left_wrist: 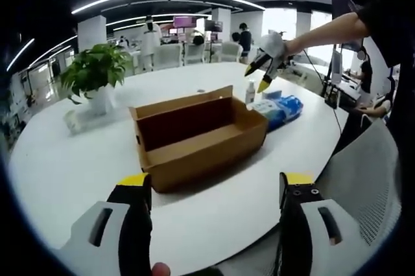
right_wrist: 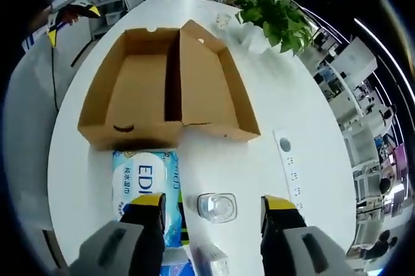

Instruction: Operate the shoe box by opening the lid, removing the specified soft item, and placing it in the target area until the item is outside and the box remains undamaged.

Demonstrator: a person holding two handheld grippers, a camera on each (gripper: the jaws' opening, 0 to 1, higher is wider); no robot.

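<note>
Shoe box (left_wrist: 198, 135) of brown cardboard sits open on the white tabletop (left_wrist: 71, 166), its lid (right_wrist: 217, 85) folded back flat beside the tray so both halves show their bare brown insides. I see nothing lying in either half. Just beside one short end of the box lies a blue-and-white soft pack (right_wrist: 146, 188) with printed lettering, touching or nearly touching the cardboard wall. A small clear bottle (right_wrist: 216, 207) stands next to that pack, and a white power strip (right_wrist: 288, 159) lies nearer the tabletop's curved edge. A potted green plant (left_wrist: 96, 72) stands beyond the box toward the far edge.

My left gripper (left_wrist: 217, 188) hangs low in front of the box, fingers (left_wrist: 134, 188) spread wide apart and holding nothing. My right gripper (right_wrist: 213, 208) hovers above the pack and bottle, fingers (right_wrist: 280, 211) likewise apart and empty; in the left gripper view it hangs in the air (left_wrist: 266, 62) above the far end of the box.
</note>
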